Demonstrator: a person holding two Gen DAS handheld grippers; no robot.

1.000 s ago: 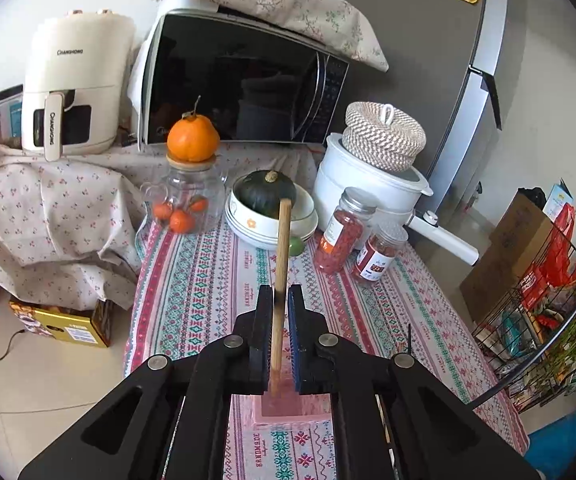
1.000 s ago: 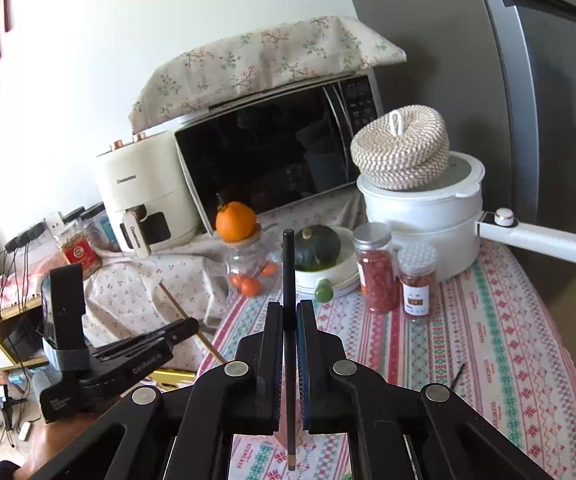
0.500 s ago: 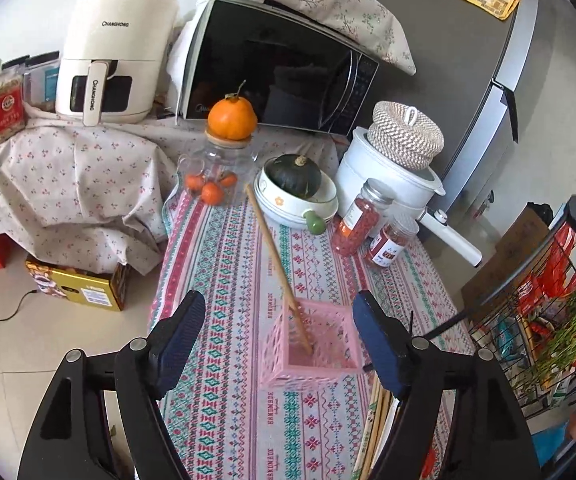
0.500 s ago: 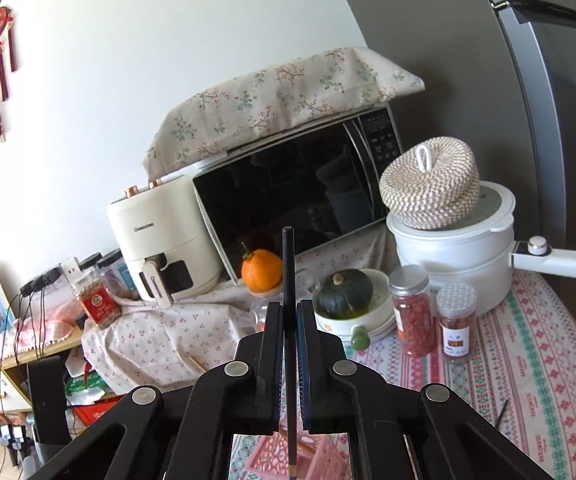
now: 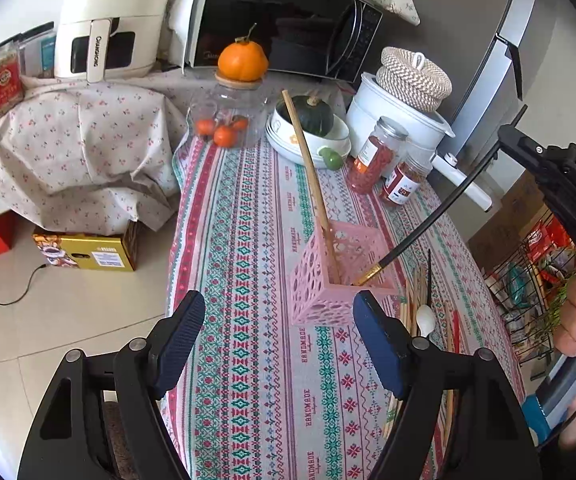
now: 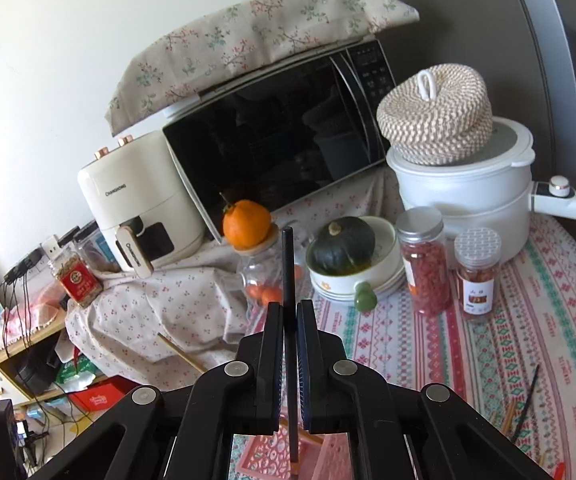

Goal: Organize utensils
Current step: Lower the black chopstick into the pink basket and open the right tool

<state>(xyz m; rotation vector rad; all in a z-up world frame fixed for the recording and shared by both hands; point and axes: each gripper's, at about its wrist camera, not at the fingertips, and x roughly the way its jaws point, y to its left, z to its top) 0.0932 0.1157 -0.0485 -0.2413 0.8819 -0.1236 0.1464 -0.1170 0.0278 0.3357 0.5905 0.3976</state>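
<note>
A pink perforated basket [image 5: 328, 276] stands on the patterned tablecloth [image 5: 247, 220]. A wooden chopstick [image 5: 308, 160] leans in it, tilted to the far left. My left gripper [image 5: 277, 316] is open and empty, just in front of the basket. My right gripper [image 5: 506, 136] comes in from the right, shut on a black chopstick [image 5: 440, 208] whose gold tip sits at the basket's rim. In the right wrist view, the right gripper [image 6: 288, 312] clamps the black chopstick [image 6: 286, 264] upright over the basket [image 6: 267, 454]. Loose chopsticks [image 5: 412, 300] and a white spoon [image 5: 424, 316] lie right of the basket.
At the far end of the table stand a glass jar [image 5: 227, 120] with an orange on top, a bowl with a green squash [image 5: 312, 128], two spice jars [image 5: 376, 152] and a white pot [image 5: 400, 120]. A microwave [image 5: 288, 28], air fryer [image 5: 111, 24], fridge and wire rack [image 5: 528, 276] surround it.
The left gripper opened, let go of the wooden chopstick in the basket, and drew back. The right gripper brought the black chopstick down to the basket.
</note>
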